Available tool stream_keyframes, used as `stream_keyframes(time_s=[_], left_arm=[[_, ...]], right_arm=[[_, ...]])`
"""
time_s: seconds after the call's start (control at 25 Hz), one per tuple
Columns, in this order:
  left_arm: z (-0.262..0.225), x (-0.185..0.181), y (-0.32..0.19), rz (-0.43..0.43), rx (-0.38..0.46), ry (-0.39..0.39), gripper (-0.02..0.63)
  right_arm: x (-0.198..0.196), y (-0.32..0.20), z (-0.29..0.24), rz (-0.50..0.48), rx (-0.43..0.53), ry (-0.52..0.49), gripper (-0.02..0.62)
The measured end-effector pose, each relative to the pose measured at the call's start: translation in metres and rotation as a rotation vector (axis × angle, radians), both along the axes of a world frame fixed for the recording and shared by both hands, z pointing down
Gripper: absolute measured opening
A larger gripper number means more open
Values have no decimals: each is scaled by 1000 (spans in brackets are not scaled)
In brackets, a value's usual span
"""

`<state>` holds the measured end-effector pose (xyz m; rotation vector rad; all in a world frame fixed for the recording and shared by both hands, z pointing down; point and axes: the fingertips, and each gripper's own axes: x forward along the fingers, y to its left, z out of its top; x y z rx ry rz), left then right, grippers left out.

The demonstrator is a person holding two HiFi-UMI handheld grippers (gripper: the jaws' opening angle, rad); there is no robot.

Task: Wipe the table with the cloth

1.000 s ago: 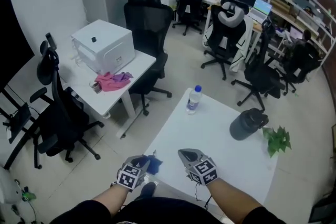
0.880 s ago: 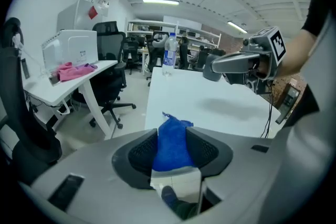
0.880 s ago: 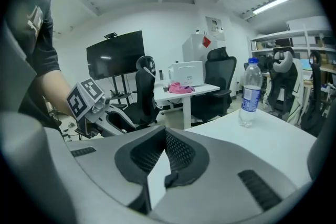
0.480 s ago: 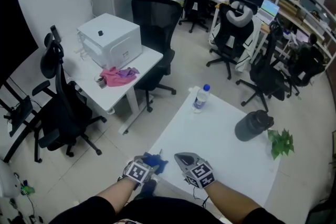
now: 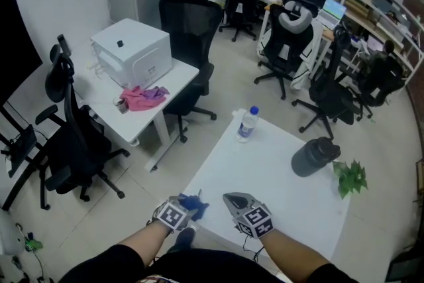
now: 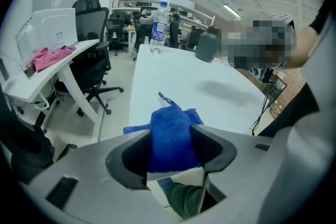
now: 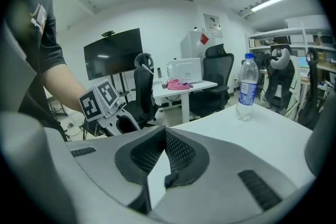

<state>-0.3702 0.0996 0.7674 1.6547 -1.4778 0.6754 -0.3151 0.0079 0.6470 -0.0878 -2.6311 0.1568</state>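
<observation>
A bunched blue cloth [image 6: 173, 136] lies on the near left corner of the white table [image 6: 173, 81]. It fills the gap between the jaws of my left gripper [image 6: 170, 150], which points steeply down at it. Those jaws stand wide, have just been closing a little, and are open around the cloth. In the head view the cloth [image 5: 192, 203] shows just ahead of the left gripper [image 5: 185, 209]. My right gripper [image 5: 237, 199] hovers over the table's near edge, shut, its pads [image 7: 176, 152] meeting with nothing between them.
A water bottle [image 5: 246, 124] stands at the table's far left edge, with a dark jug [image 5: 313, 157] and a small green plant [image 5: 348, 177] at the right. Left of the table a side desk [image 5: 175, 79] carries a white printer [image 5: 132, 53] and a pink cloth [image 5: 140, 97]. Office chairs stand around.
The left gripper has tipped down and sunk to the table corner with the blue cloth. The right gripper has stayed in place.
</observation>
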Motion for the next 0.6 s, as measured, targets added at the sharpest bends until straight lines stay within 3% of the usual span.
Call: stream_keyframes(time_s=[0.2, 0.36, 0.6], left_arm=[[2, 1, -2, 43, -55, 13, 229], [2, 9, -2, 86, -115, 74, 187], [-27, 15, -42, 34, 4, 77, 149]], right_arm=[[13, -12, 1, 43, 4, -4, 12], [27, -20, -1, 81, 5, -7, 12], [51, -42, -8, 155, 8, -20, 12]])
